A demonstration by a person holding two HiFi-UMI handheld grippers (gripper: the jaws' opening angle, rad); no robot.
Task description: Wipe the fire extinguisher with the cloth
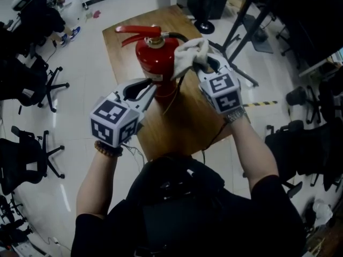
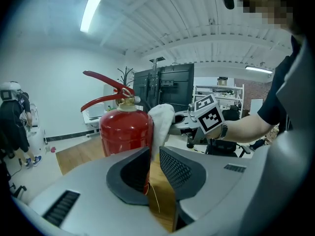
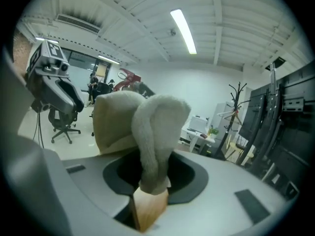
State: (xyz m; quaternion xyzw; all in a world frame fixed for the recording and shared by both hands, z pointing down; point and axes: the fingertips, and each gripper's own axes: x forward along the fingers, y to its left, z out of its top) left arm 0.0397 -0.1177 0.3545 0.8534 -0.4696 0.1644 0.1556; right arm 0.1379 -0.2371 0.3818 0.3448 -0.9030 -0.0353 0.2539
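The left hand-held gripper [image 1: 151,88], jaws together on nothing I can make out, sits low beside the fire extinguisher [image 1: 155,58]. It stands upright on the worktop [image 1: 182,122], long axis vertical, levers reaching left in the head view. It looks heavy, rigid and smooth, and is best steadied at the neck. The soft, light cloth [image 1: 187,52] lies against its upper right side, clamped in the right hand-held gripper [image 1: 205,64].

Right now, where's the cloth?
The cloth is centre-right in the head view, clamped in the right gripper against the fire extinguisher's upper right side.
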